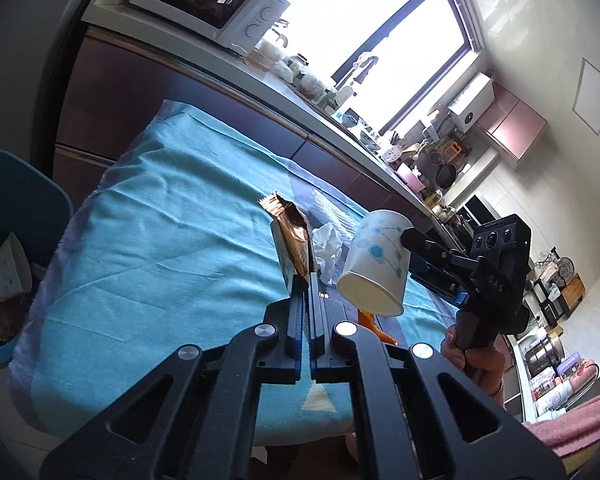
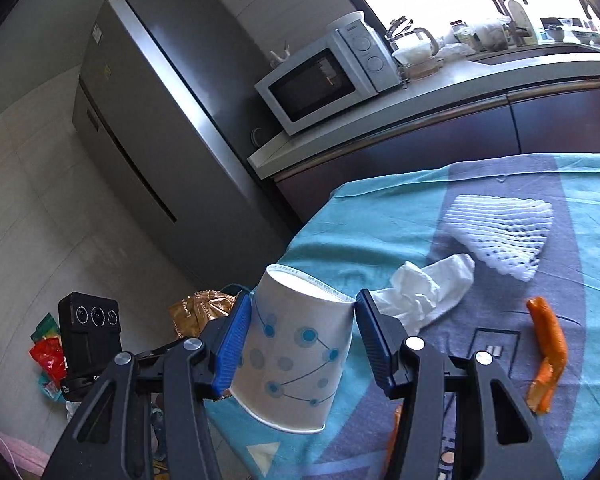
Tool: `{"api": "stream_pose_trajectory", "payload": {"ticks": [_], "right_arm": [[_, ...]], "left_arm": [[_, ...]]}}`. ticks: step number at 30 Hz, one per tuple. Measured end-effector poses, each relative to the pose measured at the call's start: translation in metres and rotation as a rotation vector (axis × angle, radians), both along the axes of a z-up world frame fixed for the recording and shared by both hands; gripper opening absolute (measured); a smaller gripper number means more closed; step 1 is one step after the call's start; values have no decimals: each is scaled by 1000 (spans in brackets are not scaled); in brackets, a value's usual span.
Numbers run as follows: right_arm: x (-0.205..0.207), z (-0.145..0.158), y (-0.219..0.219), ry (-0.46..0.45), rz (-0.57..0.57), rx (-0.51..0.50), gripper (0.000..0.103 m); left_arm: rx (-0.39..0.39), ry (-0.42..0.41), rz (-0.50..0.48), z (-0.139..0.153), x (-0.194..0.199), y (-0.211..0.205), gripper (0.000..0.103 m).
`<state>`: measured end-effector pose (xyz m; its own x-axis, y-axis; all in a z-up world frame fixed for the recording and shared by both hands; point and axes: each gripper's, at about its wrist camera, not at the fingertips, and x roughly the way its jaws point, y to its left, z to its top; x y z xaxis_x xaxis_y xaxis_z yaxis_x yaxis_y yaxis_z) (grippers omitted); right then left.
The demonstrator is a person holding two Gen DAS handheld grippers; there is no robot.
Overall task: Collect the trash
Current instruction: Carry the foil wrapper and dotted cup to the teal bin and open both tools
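Observation:
My left gripper (image 1: 309,280) is shut on a gold-brown snack wrapper (image 1: 290,236), which sticks out past its fingertips above the teal tablecloth (image 1: 160,240). My right gripper (image 2: 302,302) is shut on a white paper cup with blue dots (image 2: 292,360), held tilted with its mouth toward the camera. The left wrist view shows the same cup (image 1: 376,264) in the air to the right. A crumpled white tissue (image 2: 424,292), a white foam net (image 2: 500,236) and an orange scrap (image 2: 548,344) lie on the cloth.
A blue bin (image 1: 24,208) stands off the table's left end with another paper cup (image 1: 8,272) inside. Behind the table run a counter with a microwave (image 2: 324,80) and a steel fridge (image 2: 148,120). Coloured wrappers (image 2: 48,348) lie on the floor.

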<state>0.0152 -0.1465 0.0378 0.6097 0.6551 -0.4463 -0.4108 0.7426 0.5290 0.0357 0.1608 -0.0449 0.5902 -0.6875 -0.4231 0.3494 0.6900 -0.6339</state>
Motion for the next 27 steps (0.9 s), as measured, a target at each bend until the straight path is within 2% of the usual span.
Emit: {"api": "stream_pose_trajectory", "payload": {"ticks": [14, 27], "right_arm": [[34, 4, 85, 0, 169, -12, 52], [57, 3, 145, 3, 270, -21, 52]], "left_arm": [[-17, -6, 159, 6, -22, 72, 3], [-3, 4, 299, 6, -34, 125, 3]]}}
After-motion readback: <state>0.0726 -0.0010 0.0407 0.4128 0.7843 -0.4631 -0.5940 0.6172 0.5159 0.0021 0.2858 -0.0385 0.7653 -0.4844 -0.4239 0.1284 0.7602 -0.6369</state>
